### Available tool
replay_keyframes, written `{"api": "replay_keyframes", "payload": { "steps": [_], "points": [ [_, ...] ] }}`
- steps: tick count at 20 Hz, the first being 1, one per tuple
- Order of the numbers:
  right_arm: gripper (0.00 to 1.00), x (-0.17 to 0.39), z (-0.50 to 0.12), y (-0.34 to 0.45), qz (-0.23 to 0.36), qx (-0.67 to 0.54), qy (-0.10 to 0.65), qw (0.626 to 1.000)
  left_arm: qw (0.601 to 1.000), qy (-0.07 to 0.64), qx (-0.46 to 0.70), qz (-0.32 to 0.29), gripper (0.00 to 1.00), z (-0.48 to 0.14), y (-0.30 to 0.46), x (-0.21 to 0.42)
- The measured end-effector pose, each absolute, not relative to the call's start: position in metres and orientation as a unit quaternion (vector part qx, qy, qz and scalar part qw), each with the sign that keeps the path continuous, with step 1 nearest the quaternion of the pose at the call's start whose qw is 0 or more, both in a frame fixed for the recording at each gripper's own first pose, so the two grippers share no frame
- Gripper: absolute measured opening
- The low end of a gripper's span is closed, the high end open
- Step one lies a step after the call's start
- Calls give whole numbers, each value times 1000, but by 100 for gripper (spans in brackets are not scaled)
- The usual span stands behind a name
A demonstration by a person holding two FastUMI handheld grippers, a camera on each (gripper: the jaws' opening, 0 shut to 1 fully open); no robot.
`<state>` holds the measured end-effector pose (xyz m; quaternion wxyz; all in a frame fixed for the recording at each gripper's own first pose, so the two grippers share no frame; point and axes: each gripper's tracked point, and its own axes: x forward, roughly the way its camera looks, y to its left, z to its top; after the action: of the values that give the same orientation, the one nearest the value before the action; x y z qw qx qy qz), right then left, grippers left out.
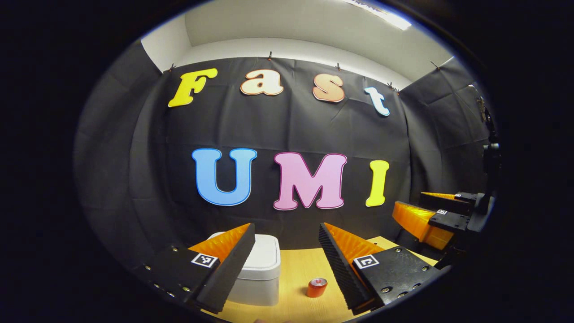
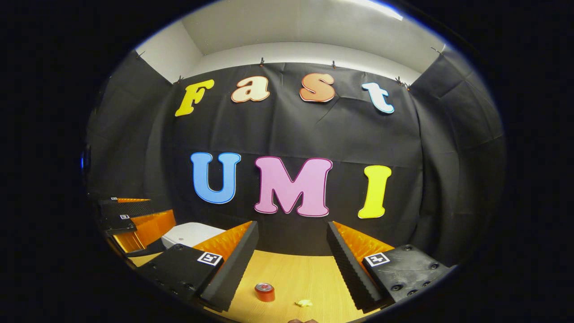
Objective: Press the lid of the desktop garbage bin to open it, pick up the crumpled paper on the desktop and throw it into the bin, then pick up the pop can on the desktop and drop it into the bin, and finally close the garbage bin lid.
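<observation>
Left gripper view: the left gripper [image 1: 287, 264] is held above a light wood-grain worktop [image 1: 298, 273], its 2 fingers spread wide with nothing between them. The white garbage bin [image 1: 260, 269] stands on the worktop toward the back, partly behind the near-side finger, lid down. The red pop can [image 1: 316, 287] stands upright on the worktop just beside the bin, apart from it, in the gap between the fingers. The right gripper [image 1: 430, 208] shows at the far right, raised over the worktop's edge, its fingers apart and holding nothing. Black cloth [image 1: 287, 130] covers the back and side walls; above it runs a pale wall [image 1: 287, 47] and ceiling with a bright light strip [image 1: 385, 13].

Right gripper view: the right gripper [image 2: 291, 262] has its 2 fingers spread and holds nothing. Between them on the worktop [image 2: 291, 273] stand the pop can [image 2: 264, 292], upright, and, near it, a small crumpled paper [image 2: 304, 303]. The bin [image 2: 190, 233] sits toward the left rear, lid shut. The left gripper [image 2: 134, 215] shows at the left edge, beside the bin, fingers apart. Black cloth [image 2: 403, 134] hangs on 3 sides.
</observation>
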<state>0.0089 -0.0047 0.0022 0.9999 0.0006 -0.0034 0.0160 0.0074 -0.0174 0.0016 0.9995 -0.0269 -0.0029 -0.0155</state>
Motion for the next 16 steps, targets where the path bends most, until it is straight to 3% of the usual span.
{"api": "replay_keyframes", "payload": {
  "steps": [8,9,10,11,13,14,15,16],
  "points": [
    [99,4,4,1,23,0,-4,1000,998,12,-53,-4,94,-4,-5,11],
    [89,4,3,1,23,-1,-4,1000,998,13,-59,2,95,-4,0,11],
    [89,3,2,1,23,-1,-3,1000,998,14,-58,9,94,-5,6,11],
    [99,2,1,2,24,-1,-2,1000,998,18,-55,15,95,-9,11,13],
    [99,3,-2,1,23,-6,0,1000,998,31,-52,18,94,-17,17,18],
    [89,3,-4,1,22,-8,4,1000,998,38,-47,22,94,-21,21,21],
    [89,4,-9,2,22,-8,8,1000,998,45,-42,30,95,-26,27,26],
    [99,4,-12,3,23,-9,13,1000,997,50,-40,31,95,-29,30,30]
  ]
}}
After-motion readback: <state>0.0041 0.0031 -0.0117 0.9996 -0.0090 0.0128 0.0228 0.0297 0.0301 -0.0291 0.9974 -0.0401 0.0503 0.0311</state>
